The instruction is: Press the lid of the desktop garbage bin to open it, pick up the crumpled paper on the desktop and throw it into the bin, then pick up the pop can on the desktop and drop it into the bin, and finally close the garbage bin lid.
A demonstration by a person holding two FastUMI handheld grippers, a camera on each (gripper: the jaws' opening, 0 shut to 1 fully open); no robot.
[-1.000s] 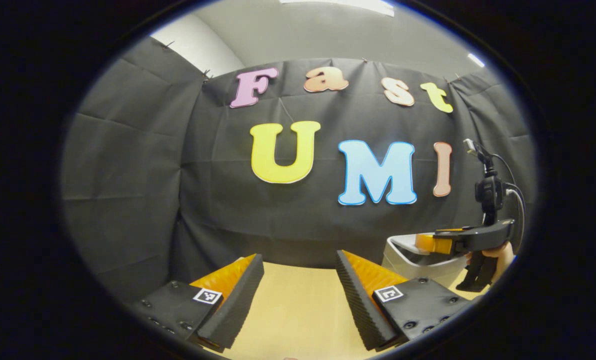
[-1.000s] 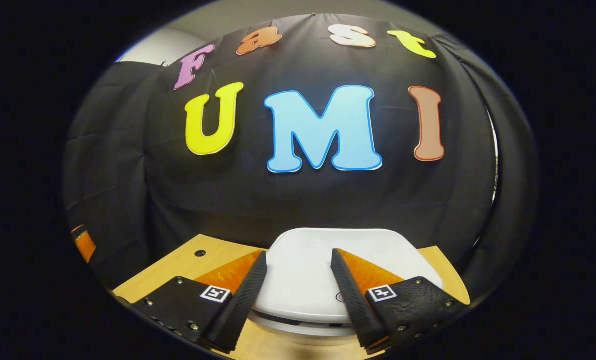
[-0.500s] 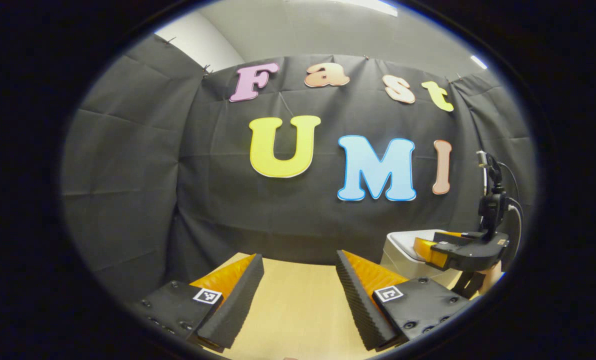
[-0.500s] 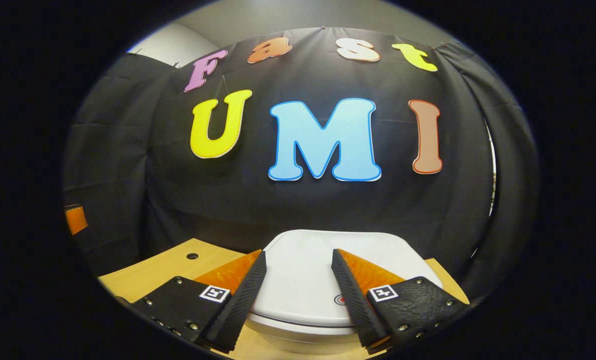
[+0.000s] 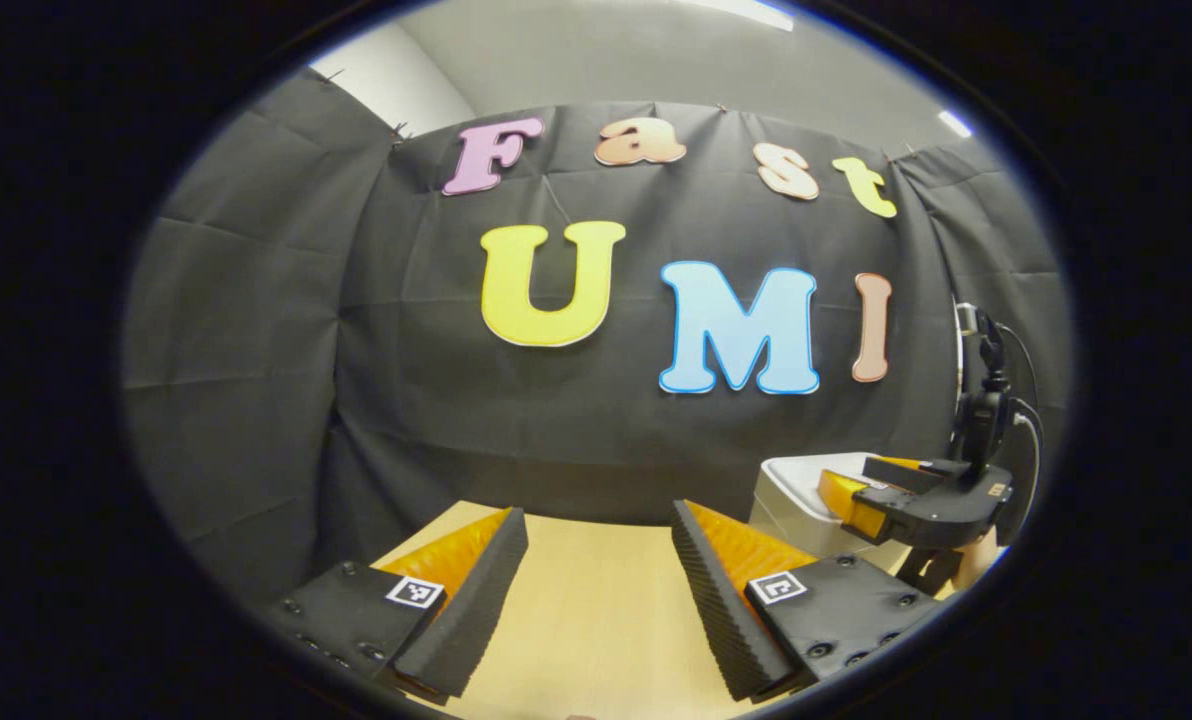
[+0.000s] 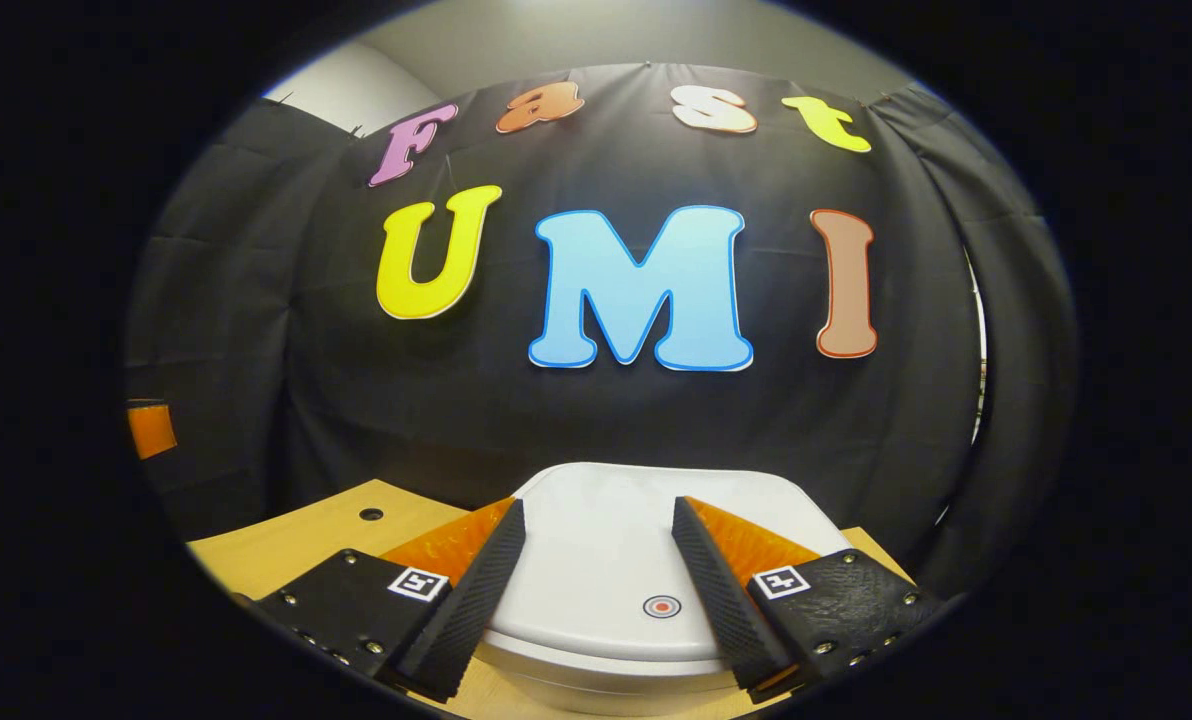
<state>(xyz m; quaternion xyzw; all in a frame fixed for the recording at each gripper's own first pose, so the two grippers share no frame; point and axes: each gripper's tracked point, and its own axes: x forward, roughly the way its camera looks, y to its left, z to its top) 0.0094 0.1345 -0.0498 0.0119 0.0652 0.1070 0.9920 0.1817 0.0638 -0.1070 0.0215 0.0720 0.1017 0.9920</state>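
Observation:
The white desktop bin (image 6: 606, 570) stands right ahead in the right gripper view, its lid down and flat, with a small red ring mark (image 6: 662, 606) near the front edge. My right gripper (image 6: 598, 512) hovers just above the lid, open, nothing between its fingers. In the left gripper view my left gripper (image 5: 599, 522) is open over the bare wooden desk (image 5: 586, 610). The bin (image 5: 791, 495) sits at the right there, with the right gripper (image 5: 916, 500) over it.
The wooden desk (image 6: 306, 535) has a small round hole (image 6: 370, 514) to the left of the bin. The black cloth wall stands close behind the bin and the desk's far edge. Part of a hand (image 5: 976, 560) holds the right gripper at the far right.
The right gripper drew back and rose slightly over the lid, so the red ring mark near the lid's front has come into sight. The left gripper barely shifted.

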